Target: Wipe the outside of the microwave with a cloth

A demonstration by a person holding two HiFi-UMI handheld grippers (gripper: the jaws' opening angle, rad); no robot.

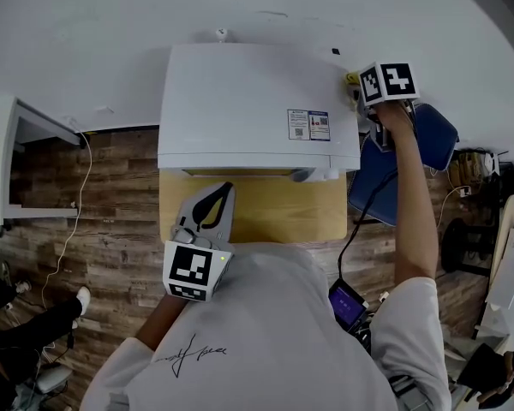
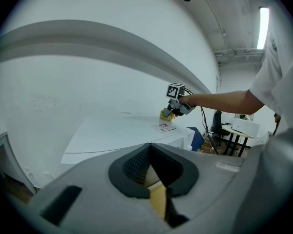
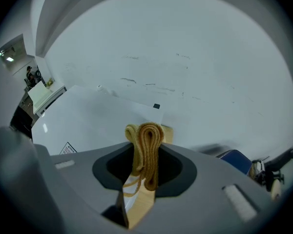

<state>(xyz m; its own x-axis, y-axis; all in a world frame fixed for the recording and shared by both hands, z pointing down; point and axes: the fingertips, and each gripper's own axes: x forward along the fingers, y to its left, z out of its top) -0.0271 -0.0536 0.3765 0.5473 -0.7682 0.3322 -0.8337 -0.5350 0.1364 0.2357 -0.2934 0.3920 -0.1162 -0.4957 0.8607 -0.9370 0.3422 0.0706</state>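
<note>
As the head view shows: white microwave [image 1: 257,101] on wooden table [image 1: 274,217]; right gripper [image 1: 364,92] at its far right corner, left gripper [image 1: 216,205] off its near edge. Left gripper view: jaws together, empty. Right gripper view: jaws clamp folded yellow cloth [image 3: 147,145]; bare top panel runs leftward.

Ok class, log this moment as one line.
right claw: shut on yellow cloth at rear right of microwave | left claw: shut, empty, over wooden table

wooden table [image 1: 265,208] mid-frame | blue chair [image 1: 433,135] off to the right | white cord [image 1: 84,178] dangling left | plank floor [image 1: 111,229] | someone's legs [image 1: 34,328] lower left
</note>
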